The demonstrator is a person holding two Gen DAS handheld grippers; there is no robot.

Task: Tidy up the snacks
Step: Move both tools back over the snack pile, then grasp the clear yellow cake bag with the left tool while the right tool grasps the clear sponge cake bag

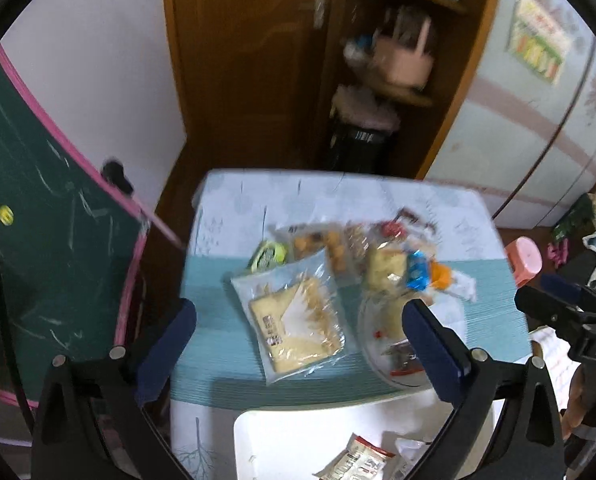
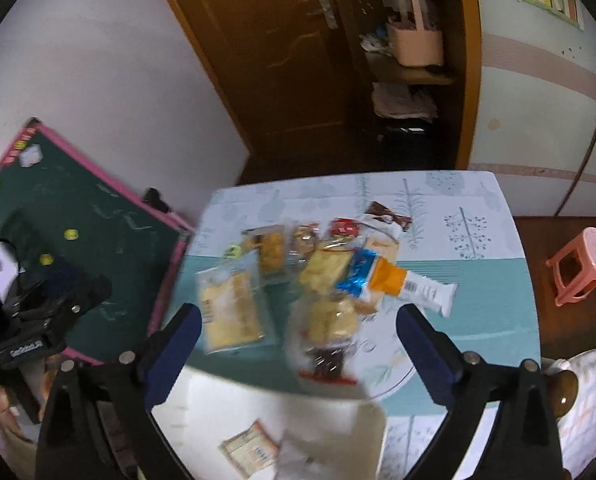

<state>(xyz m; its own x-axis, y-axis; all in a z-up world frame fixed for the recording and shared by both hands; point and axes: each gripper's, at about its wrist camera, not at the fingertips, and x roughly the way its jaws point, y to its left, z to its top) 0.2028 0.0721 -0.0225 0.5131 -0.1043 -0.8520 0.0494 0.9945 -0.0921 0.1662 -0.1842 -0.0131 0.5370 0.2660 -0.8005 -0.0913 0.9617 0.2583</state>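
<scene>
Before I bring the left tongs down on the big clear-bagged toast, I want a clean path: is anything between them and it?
Nothing visible blocks it. The left tongs are open above the table, and the toast bag lies flat between the fingers with no other snack on top. The glass plate sits beside its right edge.

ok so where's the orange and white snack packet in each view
Left wrist: orange and white packet sits right of centre, at the right end of the snack pile, above the left gripper.
Right wrist: the packet lies just right of centre, above the right gripper.
Shared landmark: the blue wrapper directly left of it.
</scene>
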